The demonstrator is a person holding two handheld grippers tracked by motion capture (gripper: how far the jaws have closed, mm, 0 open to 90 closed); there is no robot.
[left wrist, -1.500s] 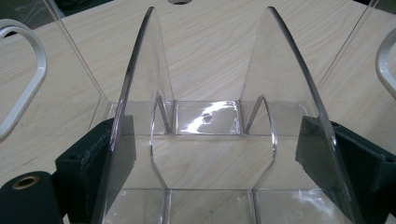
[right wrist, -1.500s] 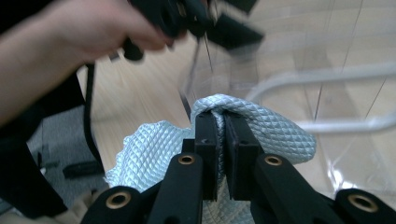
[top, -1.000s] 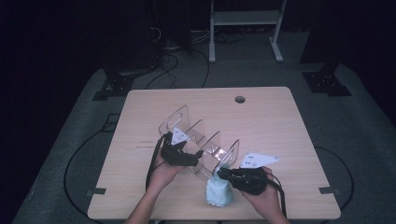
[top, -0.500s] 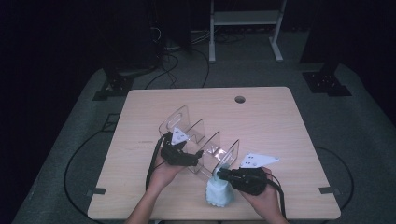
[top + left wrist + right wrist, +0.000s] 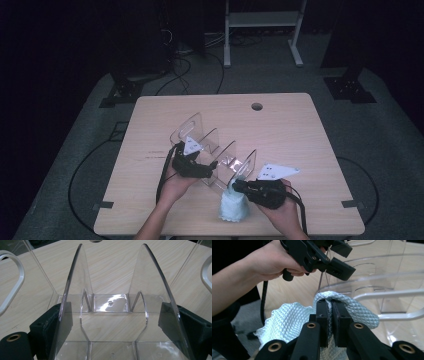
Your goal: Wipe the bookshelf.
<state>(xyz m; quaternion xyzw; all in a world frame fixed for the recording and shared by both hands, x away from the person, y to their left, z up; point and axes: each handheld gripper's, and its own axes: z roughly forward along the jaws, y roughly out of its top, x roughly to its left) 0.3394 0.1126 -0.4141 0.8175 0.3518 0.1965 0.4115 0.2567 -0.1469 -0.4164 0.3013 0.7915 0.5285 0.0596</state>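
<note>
Cloth (image 5: 352, 307) — pale blue, quilted diamond weave — bunched, hanging.

The lower part of the pale cloth (image 5: 287, 322) is cut off by the bottom edge of the right gripper view. Behind the clear rack (image 5: 112, 315), the jaws are blurred through its walls and cropped beside it.

You worked on a matt, pale wood-grain table (image 5: 300, 130). The rack (image 5: 112, 305) was clear, glossy plastic, smooth and catching glare. The cloth (image 5: 287, 320) was pale blue fabric with a quilted diamond texture, and your right gripper (image 5: 329, 312) was matt black plastic.
</note>
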